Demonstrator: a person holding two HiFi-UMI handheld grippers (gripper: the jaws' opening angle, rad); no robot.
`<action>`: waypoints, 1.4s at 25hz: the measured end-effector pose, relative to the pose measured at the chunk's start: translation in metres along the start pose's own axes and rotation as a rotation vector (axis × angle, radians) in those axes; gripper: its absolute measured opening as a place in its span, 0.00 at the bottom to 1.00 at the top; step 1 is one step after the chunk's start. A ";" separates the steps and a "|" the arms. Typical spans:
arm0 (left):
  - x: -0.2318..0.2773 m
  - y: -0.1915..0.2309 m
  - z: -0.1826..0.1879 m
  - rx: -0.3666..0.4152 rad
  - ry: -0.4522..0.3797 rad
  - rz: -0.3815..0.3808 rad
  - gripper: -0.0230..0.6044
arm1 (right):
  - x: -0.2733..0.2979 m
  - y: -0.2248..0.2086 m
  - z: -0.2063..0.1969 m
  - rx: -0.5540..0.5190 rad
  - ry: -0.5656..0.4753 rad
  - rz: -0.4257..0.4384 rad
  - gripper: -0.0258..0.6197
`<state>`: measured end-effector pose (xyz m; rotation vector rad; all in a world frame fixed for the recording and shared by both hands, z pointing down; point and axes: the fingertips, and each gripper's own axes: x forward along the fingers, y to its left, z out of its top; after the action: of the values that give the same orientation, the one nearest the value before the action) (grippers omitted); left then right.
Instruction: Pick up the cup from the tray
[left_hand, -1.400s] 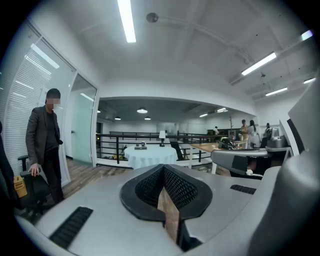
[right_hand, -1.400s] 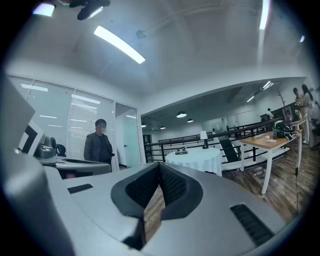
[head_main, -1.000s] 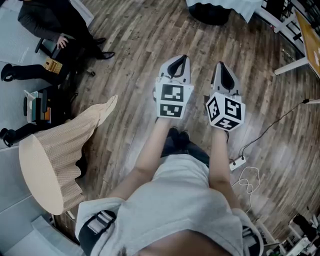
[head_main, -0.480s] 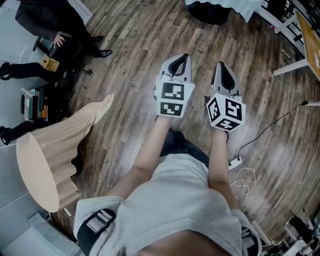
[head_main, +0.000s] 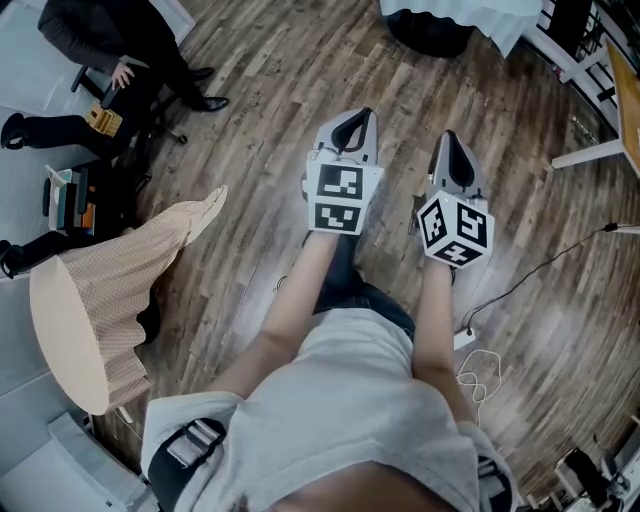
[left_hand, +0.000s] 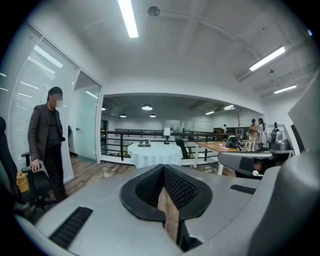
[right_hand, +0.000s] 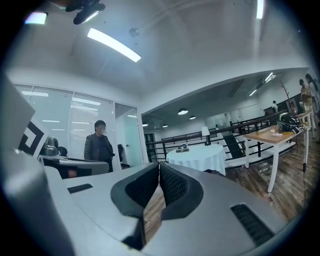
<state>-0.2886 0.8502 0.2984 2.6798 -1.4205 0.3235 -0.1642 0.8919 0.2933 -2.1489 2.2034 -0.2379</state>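
The left gripper (head_main: 353, 118) is clenched on nothing, jaws pressed together, and so is the right gripper (head_main: 449, 138) just beside it. Both point across the wooden floor (head_main: 260, 90) toward a far round table (left_hand: 150, 155). Small things (left_hand: 144, 143) sit there, too small to tell cup from tray. Approach, reach and grasp all seem left.

1. Your left gripper (head_main: 357, 116) and right gripper (head_main: 448, 136): drifted slightly further apart.
2. Power strip (head_main: 462, 340): now closer to your body.
3. Your leg (head_main: 345, 280): stepped forward beneath the left gripper.
4. White-clothed table (head_main: 500, 20): shifted rightwards in the head view.
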 end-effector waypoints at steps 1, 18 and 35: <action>0.006 0.003 0.001 0.001 0.001 -0.001 0.04 | 0.007 -0.001 0.000 0.006 0.001 0.004 0.05; 0.190 0.107 0.052 0.023 -0.012 -0.038 0.04 | 0.217 -0.020 0.031 0.007 -0.012 -0.017 0.05; 0.317 0.180 0.073 -0.020 -0.003 -0.059 0.04 | 0.358 -0.035 0.039 -0.020 0.026 -0.038 0.05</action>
<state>-0.2547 0.4799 0.2967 2.7013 -1.3351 0.2995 -0.1349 0.5310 0.2839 -2.2127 2.1889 -0.2487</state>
